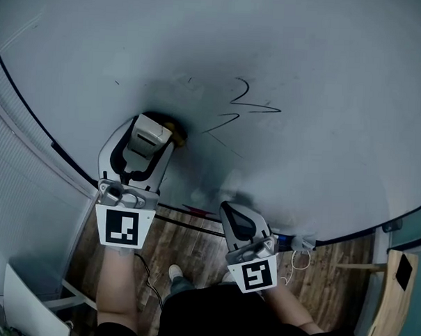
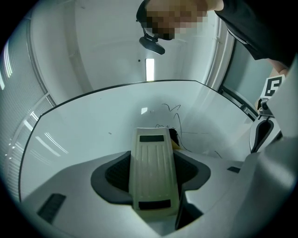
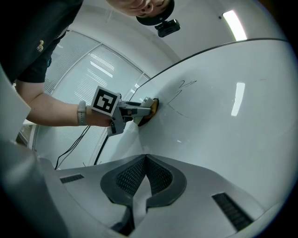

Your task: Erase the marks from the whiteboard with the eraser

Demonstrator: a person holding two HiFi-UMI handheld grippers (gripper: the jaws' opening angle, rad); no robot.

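An eraser is pinched lengthwise between the jaws of the left gripper and pressed, pad side first, against the whiteboard, toward its lower left corner. The black marks, a few looping strokes, are seen just to the right of the eraser, nearer the board's middle. A faint grey haze lies above the pad. The right gripper is held near the board's bottom edge, its jaws pressed together on nothing. The wiping appears to be under way, with the strokes not yet cleared. The grip is judged the weak point. The eraser is held only by its narrow sides, so hard pressure or a fast sweep could twist it out of the jaws. It could also be tipped onto one edge of the pad, leaving streaks behind.
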